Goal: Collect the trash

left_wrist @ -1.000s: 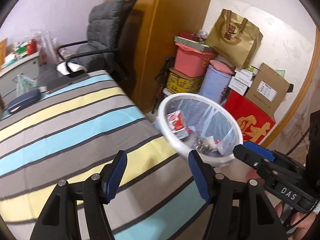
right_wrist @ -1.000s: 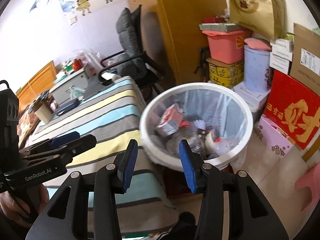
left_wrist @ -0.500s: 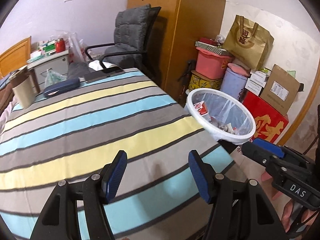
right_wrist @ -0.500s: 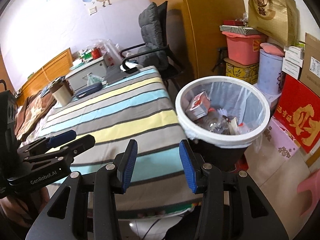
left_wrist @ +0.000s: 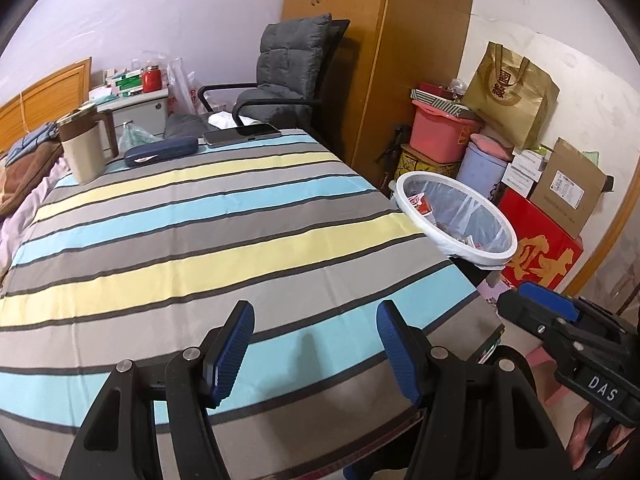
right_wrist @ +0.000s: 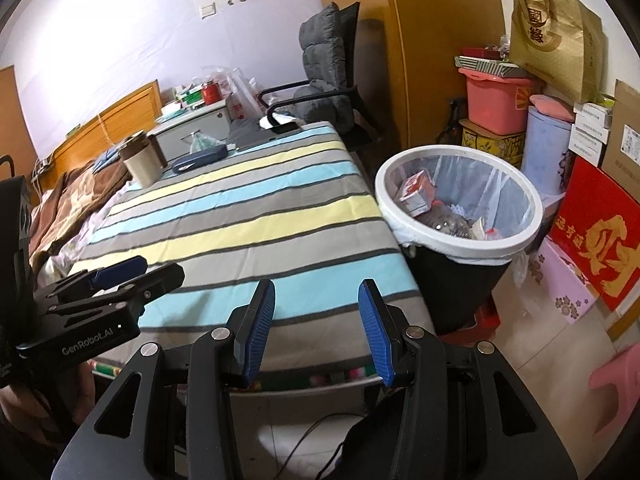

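Both tools hover over the near edge of the striped table (left_wrist: pixel 208 216), nothing between the pads: left gripper (left_wrist: pixel 316 350) spread fairly wide and empty, right gripper (right_wrist: pixel 316 320) parted somewhat less, also empty. Trash bin (right_wrist: pixel 460 200), white-rimmed and bag-lined, just beside the table's right edge, already holding a red carton and wrappers. Best now: scan the tabletop for leftovers, keep both sets of jaws parted, spare the mug (left_wrist: pixel 84 148), the glasses case (left_wrist: pixel 160 151) and the phone (left_wrist: pixel 242 134). Left view: tabletop nearly whole, bin mostly rim. Right view: deeper into the bin, plus its black body and the floor.
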The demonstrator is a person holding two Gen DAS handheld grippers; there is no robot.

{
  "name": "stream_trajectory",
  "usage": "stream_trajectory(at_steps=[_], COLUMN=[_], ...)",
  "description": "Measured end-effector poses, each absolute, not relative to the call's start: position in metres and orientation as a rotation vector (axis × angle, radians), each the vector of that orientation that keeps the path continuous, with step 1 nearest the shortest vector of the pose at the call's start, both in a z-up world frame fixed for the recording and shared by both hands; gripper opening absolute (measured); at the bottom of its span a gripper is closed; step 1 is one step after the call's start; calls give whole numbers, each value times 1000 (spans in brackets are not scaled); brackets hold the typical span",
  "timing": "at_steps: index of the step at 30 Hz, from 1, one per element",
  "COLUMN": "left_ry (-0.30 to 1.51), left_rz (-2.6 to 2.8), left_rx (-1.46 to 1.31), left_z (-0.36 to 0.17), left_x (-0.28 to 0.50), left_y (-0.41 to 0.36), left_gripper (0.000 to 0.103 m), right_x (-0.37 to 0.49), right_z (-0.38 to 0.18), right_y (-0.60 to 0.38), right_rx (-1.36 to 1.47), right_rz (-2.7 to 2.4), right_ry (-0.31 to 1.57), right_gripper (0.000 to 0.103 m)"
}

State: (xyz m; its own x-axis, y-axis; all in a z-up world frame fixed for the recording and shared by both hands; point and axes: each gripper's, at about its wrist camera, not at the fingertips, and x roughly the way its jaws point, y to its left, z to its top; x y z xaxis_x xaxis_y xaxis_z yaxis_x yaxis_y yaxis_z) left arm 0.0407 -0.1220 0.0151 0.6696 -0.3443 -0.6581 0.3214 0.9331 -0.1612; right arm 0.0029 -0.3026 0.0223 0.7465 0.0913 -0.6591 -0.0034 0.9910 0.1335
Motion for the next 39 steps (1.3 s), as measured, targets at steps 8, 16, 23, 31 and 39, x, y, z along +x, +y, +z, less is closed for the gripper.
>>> stream_trajectory(at_steps=[8,16,23,31,39], left_ry=[752,758,758,758,757], left_rz=[-345,-339,-334,-333,-329], left_rx=[-26,-23,-24,-23,-21], left_z=[13,10,11,12,12], left_x=[33,35,36,37,37], left_y=[-114,-113,-111,-110,-110], left_gripper=[63,63,63,63,63], right_x=[2,2,3,3,3], right_z=[20,20,21,20,19], right_y=[-296,-294,-291,-291,-291], right_rx=[120,119,116,118,119], right_rz=[71,71,71,71,73], right_ry=[737,735,732,735,738], right_gripper=[46,46,46,46,46])
